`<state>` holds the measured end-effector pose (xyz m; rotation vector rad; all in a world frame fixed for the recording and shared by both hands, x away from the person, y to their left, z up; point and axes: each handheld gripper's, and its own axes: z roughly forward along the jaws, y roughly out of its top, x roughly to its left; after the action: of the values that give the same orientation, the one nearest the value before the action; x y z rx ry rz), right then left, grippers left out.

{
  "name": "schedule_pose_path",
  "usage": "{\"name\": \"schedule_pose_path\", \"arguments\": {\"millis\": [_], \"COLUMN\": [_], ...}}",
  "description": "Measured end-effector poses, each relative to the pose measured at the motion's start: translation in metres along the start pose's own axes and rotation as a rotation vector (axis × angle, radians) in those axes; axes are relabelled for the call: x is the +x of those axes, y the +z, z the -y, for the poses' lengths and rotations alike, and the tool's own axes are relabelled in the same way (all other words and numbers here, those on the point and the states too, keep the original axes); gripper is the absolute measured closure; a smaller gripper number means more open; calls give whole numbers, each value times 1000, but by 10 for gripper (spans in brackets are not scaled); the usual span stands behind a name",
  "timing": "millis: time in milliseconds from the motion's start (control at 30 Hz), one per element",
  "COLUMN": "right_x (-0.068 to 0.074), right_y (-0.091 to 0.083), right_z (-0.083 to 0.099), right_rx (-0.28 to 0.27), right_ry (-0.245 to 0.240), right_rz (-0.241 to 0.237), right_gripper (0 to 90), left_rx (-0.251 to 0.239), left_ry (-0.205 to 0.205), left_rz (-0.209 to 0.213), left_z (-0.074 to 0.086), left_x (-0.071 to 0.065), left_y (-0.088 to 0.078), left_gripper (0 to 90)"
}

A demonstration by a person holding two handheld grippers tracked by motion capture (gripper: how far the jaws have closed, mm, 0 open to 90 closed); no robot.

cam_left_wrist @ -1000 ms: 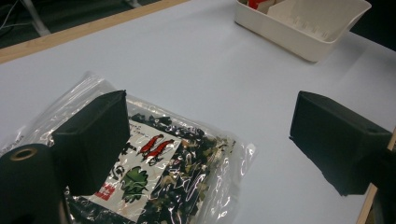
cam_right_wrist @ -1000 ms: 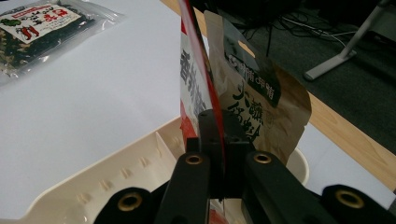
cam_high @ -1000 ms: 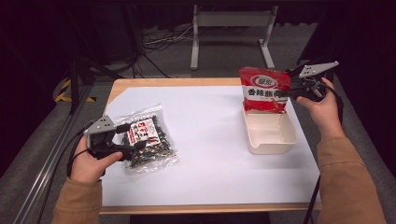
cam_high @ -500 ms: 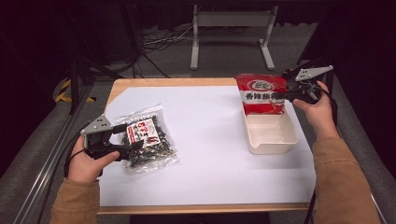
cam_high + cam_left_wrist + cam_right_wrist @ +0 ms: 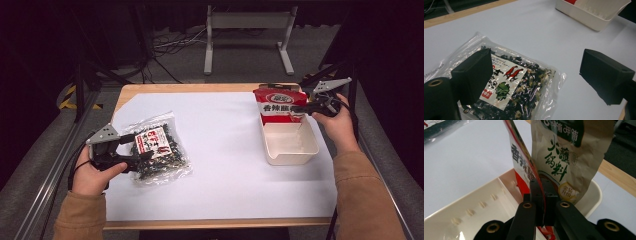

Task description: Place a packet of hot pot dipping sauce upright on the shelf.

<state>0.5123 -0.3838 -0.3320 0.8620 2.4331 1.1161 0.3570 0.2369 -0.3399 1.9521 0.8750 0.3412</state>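
Quick count, here we go: two grippers, one at lower left [image 5: 142,159], one at upper right [image 5: 296,108]. Three packets: one clear bag of dark dried bits [image 5: 159,152] left of centre, one red snack bag [image 5: 277,105] and one brown pouch [image 5: 566,162] upper right. One cream tray [image 5: 292,156].

A lab-like recording space: dark surroundings, a paper-covered table [image 5: 220,125], floor cables [image 5: 170,45] and a metal stand [image 5: 247,30].
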Motion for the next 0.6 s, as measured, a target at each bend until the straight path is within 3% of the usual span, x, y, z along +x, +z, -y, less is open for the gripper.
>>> {"name": "schedule_pose_path", "arguments": {"millis": [333,600], "right_x": [-3,-1], "right_y": [3,3], "right_z": [14,13], "right_rx": [37,54], "right_ry": [55,53], "right_rz": [40,53], "right_gripper": [894,879], "left_rx": [1,-6], "left_ry": [-1,-14], "left_rz": [-6,-5], "left_z": [1,2], "left_x": [3,5], "left_y": [0,2], "left_gripper": [121,98]}}
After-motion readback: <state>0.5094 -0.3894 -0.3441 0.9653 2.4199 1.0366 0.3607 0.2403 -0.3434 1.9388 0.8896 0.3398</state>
